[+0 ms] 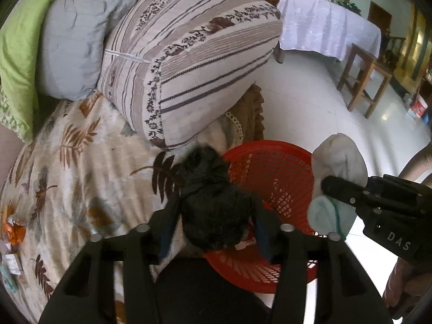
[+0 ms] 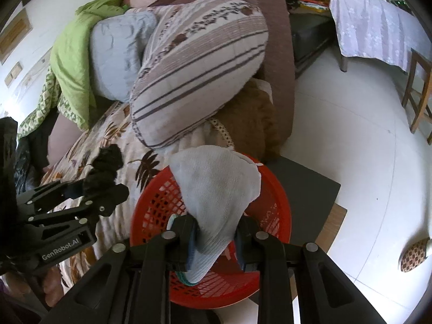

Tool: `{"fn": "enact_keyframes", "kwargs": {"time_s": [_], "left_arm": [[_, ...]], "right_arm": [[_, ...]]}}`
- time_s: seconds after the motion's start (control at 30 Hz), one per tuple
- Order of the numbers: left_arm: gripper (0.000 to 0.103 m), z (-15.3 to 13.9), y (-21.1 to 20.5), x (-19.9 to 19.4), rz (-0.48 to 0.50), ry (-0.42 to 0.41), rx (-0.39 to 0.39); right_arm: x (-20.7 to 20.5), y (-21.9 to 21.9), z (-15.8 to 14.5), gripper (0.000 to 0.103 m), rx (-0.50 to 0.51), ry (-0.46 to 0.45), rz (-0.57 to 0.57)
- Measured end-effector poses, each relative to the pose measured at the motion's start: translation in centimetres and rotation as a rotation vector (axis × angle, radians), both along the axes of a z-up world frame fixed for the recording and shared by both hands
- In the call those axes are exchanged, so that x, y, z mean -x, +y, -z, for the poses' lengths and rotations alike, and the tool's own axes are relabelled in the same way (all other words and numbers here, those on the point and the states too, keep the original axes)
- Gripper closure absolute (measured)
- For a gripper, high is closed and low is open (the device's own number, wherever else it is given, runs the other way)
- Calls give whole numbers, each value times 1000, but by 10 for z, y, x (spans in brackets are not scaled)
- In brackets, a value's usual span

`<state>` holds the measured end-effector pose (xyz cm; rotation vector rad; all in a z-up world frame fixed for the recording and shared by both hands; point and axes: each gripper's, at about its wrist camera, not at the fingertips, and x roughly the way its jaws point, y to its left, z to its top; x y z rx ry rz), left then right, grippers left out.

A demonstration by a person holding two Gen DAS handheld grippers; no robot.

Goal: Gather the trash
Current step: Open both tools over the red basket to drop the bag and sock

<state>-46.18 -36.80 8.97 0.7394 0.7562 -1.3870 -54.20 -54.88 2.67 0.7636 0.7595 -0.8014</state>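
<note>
Left gripper (image 1: 216,210) hangs over the near rim of the red basket (image 1: 280,172), its jaws standing apart around a crumpled black bag (image 1: 213,202); whether the pads press on it I cannot tell. From the left wrist view, the basket sits just beside the bed edge, where a leaf-print sheet (image 1: 81,156) runs up to a striped pillow (image 1: 189,62) overhanging the basket's far side. Orange wrappers (image 1: 14,228) lie on the sheet at the left edge. To the right the right gripper (image 1: 324,189) holds a pale sock (image 1: 340,162) above the basket's right rim. Beyond it is open white floor (image 1: 310,94), with a wooden stool (image 1: 364,78) well apart.

From the right wrist view, the right gripper (image 2: 216,237) is clamped on the sock (image 2: 216,189), which drapes over the basket (image 2: 272,197). The left gripper (image 2: 89,189) comes in from the left over the sheet (image 2: 113,132), black bag (image 2: 105,162) at its tips. The pillow (image 2: 199,75) crowds the basket's far side; the floor (image 2: 351,124) to the right is clear up to a patterned slipper (image 2: 413,253).
</note>
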Motion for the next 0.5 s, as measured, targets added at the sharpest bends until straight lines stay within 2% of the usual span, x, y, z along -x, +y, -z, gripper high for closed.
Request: {"fn": "enact_keyframes", "kwargs": {"time_s": [0.03, 0.1, 0.13, 0.37, 0.5], "left_arm": [[34, 1, -1, -3, -7, 4, 3], [31, -1, 3, -8, -16, 25, 19], [31, -2, 4, -10, -20, 27, 19], [30, -8, 22, -30, -82, 14, 28], [28, -15, 38, -39, -124, -28, 31]], "right_arm": [[1, -2, 2, 71, -8, -3, 7], [2, -3, 3, 45, -14, -7, 19], [3, -3, 3, 41, -14, -12, 26], [0, -1, -3, 39, 1, -8, 42], [-6, 3, -6, 39, 6, -7, 28]]}}
